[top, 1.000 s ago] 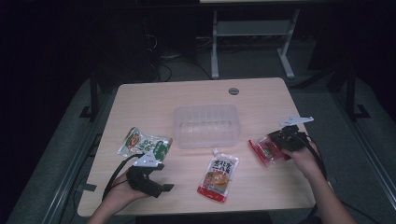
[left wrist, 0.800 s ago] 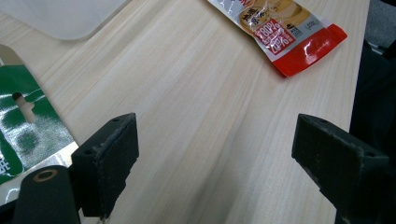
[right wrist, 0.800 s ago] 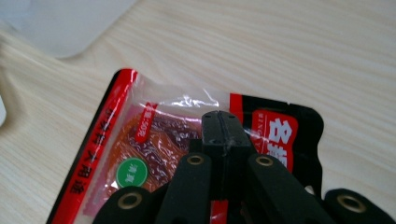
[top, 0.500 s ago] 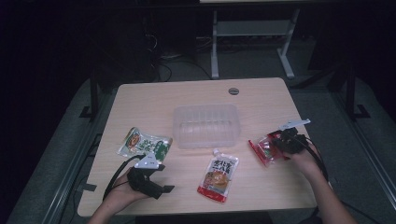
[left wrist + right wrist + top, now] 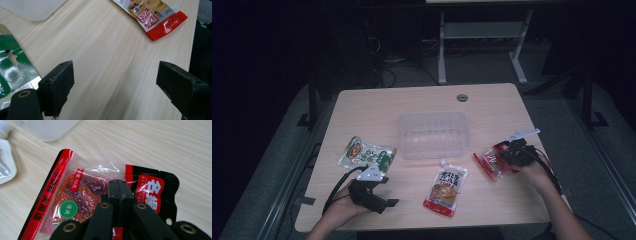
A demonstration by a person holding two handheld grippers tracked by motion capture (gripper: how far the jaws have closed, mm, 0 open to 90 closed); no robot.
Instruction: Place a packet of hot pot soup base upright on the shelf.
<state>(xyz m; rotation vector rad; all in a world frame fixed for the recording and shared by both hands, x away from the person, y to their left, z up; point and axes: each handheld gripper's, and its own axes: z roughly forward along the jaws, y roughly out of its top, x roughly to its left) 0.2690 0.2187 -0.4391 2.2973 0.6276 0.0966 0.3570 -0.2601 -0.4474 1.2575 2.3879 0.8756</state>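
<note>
A red and black snack packet (image 5: 82, 195) lies flat on the table, at the right in the high view (image 5: 490, 162). My right gripper (image 5: 118, 183) is shut on it, both jaws pressed together over its clear window; in the high view it stands at the packet's right end (image 5: 504, 156). My left gripper (image 5: 117, 75) is open wide above bare wood, near the front left edge in the high view (image 5: 386, 192), with nothing between the jaws. Just left of it is a green packet (image 5: 12, 65), lying at the table's left (image 5: 366, 152).
A clear plastic container (image 5: 432, 135) sits in the middle of the wooden table (image 5: 377, 110). An orange and red spout pouch (image 5: 446, 187) lies in front of it, also ahead of the left gripper (image 5: 155, 15). The table's edge runs close on the right (image 5: 193, 37).
My right gripper has edged slightly left over the red packet. The left hand and the other items have stayed put.
</note>
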